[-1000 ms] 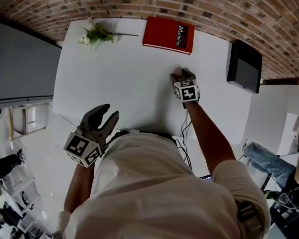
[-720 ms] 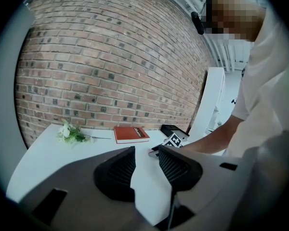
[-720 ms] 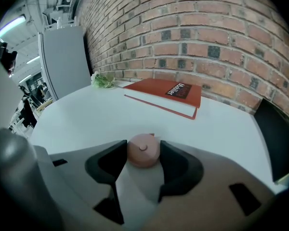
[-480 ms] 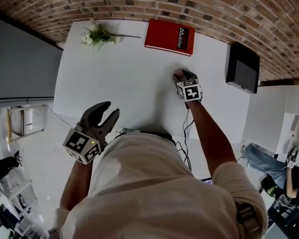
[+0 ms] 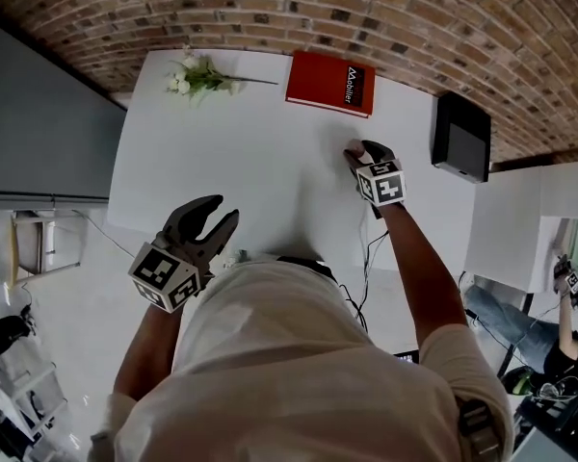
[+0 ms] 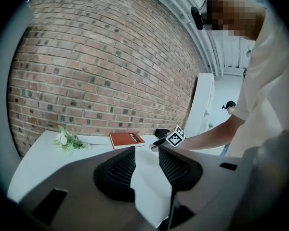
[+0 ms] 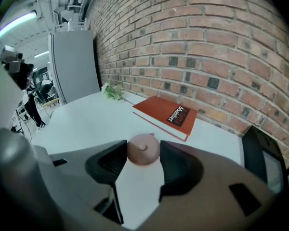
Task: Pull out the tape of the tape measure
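Observation:
The tape measure (image 7: 143, 149) is a small round pink case with a centre button. My right gripper (image 7: 143, 154) is shut on it, one pad pressing each side, and its jaws have just been closing onto it. In the head view that gripper (image 5: 355, 150) hangs over the white table (image 5: 231, 162), right of centre, with the pink case (image 5: 351, 147) showing at its tips. No pulled-out tape shows. My left gripper (image 5: 221, 216) stands open and empty near the table's front edge; in its own view the jaws (image 6: 147, 160) frame only bare table.
A red book (image 5: 330, 82) lies at the table's far edge by the brick wall. A sprig of white flowers (image 5: 200, 75) lies at the far left. A black box (image 5: 460, 136) stands off the table's right end, and a grey cabinet (image 5: 39, 133) on the left.
My right gripper has risen off the table with the pink tape measure between its jaws. My left gripper has drifted slightly and stays open.

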Tool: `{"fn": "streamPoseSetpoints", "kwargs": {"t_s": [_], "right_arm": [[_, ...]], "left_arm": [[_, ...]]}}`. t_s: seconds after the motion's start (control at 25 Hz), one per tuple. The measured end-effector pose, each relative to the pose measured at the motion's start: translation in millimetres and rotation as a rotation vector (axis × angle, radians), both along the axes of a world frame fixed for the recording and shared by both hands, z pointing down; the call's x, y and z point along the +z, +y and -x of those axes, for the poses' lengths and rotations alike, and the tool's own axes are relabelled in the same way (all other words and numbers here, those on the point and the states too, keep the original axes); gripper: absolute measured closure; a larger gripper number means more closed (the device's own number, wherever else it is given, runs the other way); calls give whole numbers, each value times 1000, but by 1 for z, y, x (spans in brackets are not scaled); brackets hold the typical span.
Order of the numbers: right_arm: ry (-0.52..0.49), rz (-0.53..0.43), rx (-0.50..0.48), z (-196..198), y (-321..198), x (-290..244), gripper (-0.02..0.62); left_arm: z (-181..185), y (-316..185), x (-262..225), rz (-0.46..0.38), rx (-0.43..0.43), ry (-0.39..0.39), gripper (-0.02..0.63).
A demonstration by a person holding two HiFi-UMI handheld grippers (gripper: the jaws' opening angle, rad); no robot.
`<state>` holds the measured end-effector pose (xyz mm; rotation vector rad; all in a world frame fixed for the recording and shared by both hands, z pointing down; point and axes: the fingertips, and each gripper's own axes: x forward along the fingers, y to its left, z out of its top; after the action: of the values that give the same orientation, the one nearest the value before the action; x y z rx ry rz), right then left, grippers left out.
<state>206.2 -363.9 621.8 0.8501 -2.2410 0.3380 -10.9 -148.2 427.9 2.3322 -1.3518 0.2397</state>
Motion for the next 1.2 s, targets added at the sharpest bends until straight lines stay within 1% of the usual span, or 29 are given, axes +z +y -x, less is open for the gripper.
{"fn": "streamPoseSetpoints", "kwargs": {"t_s": [0.24,0.56,0.72,1.0,1.2], "right_arm": [[-13,-28,-47,14,18,-51,376],[-49,-61,-112,43,51,-117,376],[-67,-69,-165,61,76,-149,376],[-70,-104,-264,91,115,-201,376],[-66,-99,-336,113,146,-227,376]], "left_arm": [[19,7,-6,-29,15,5,457],[39,20,-11,-57,45,24,457],[57,25,-18,-73,55,29,457],[77,33,-30,-105,105,30,458],[86,39,-35,-120,159,30,457]]}}
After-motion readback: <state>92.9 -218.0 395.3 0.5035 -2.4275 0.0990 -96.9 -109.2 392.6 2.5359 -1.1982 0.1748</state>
